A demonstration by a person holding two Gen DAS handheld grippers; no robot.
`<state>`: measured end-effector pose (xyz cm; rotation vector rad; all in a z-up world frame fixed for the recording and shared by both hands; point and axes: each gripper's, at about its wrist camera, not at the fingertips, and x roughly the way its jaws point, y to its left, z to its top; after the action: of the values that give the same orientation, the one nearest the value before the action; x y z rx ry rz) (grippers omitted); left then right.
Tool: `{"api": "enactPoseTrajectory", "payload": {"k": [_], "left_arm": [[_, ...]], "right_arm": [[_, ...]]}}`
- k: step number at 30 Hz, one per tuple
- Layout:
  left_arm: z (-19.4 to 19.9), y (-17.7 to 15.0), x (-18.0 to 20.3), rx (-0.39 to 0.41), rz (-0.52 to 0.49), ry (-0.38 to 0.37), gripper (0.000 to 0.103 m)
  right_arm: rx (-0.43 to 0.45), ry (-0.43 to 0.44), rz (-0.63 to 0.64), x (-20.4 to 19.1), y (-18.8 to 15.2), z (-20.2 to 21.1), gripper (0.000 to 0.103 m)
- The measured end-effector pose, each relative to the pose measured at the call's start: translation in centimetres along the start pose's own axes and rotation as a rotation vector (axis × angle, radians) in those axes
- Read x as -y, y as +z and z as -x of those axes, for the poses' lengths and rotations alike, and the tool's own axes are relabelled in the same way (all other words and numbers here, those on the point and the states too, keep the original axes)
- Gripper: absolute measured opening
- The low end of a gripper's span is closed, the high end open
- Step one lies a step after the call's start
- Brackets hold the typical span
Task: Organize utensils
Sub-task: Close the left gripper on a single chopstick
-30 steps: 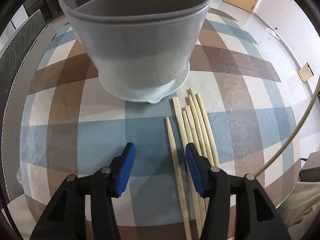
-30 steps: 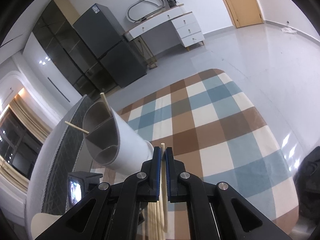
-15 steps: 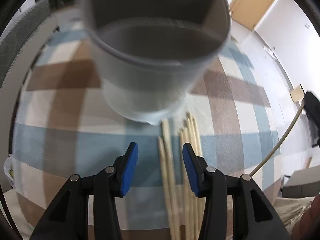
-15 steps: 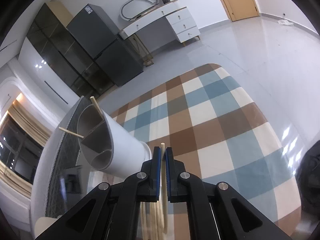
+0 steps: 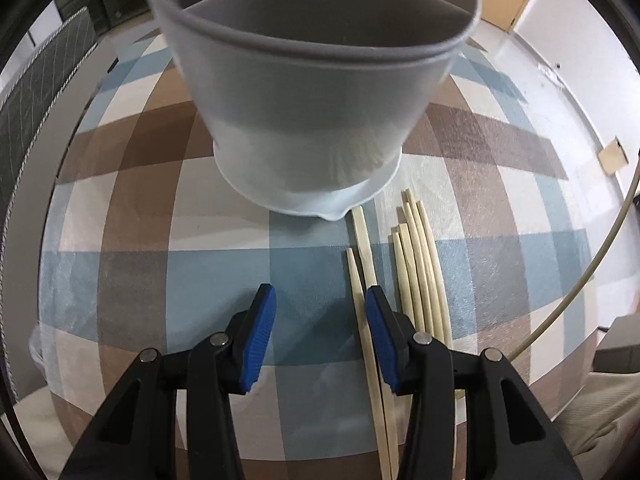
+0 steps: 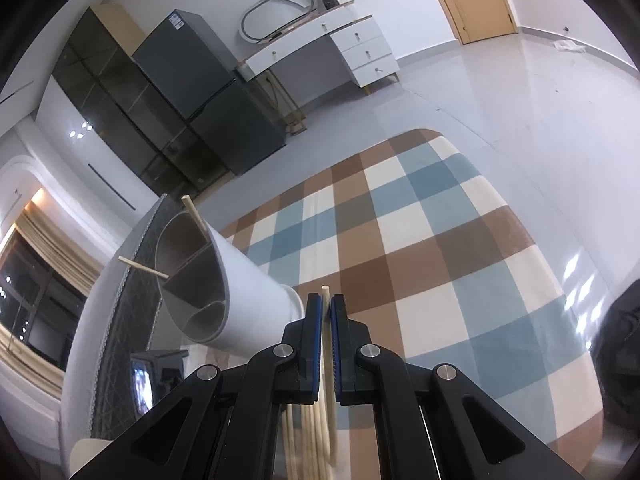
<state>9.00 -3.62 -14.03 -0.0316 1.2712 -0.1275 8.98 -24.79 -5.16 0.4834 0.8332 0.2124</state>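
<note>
1. My right gripper (image 6: 325, 312) is clamped on one pale chopstick (image 6: 326, 300). Its tip pokes out just past the blue pads, and its length runs back between the jaws toward me.

2. The target, a grey utensil holder (image 6: 244, 292), stands up and to the left of that held tip in the right wrist view, very near it. Its open, divided mouth faces up and left. Two chopsticks (image 6: 195, 216) already stick out of it at slants.

3. As I judge it, the held stick has to swing up and left over the rim, then go in end first along its long axis.

4. My left gripper (image 5: 316, 332) points steeply down at the checked tablecloth (image 5: 132, 264), its jaws partly apart with nothing between the blue pads.

5. The loose chopsticks (image 5: 416, 264) lie just right of that gripper, side by side on the cloth, their long axes running away from me toward the holder's base. Two stray ones (image 5: 362, 248) lie nearest, passing under the right-hand finger.

6. From the left view the holder's wall rises directly ahead, close.

7. My right hand is nearer to a drop. The holder's near rim and the slanted sticks inside could get in the way.

8. Farther off, a dark cabinet (image 6: 208, 92) and a white desk (image 6: 320, 36) stand well clear.
</note>
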Motion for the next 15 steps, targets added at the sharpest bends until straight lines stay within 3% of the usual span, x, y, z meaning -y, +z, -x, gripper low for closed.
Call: {"api": "enactPoseTrajectory", "payload": {"k": [7, 12, 15], "left_arm": [[-0.5, 0.7, 1.9, 0.000, -0.031, 0.050, 0.041], [-0.6, 0.8, 0.6, -0.017, 0.035, 0.007, 0.041], [-0.4, 0.4, 1.3, -0.016, -0.011, 0.055, 0.041]], "right_arm": [[0.006, 0.000, 0.013, -0.2, 0.0, 0.2, 0.004], [0.007, -0.002, 0.004, -0.1, 0.1, 0.2, 0.004], [0.007, 0.001, 0.001, -0.1, 0.1, 0.3, 0.004]]}}
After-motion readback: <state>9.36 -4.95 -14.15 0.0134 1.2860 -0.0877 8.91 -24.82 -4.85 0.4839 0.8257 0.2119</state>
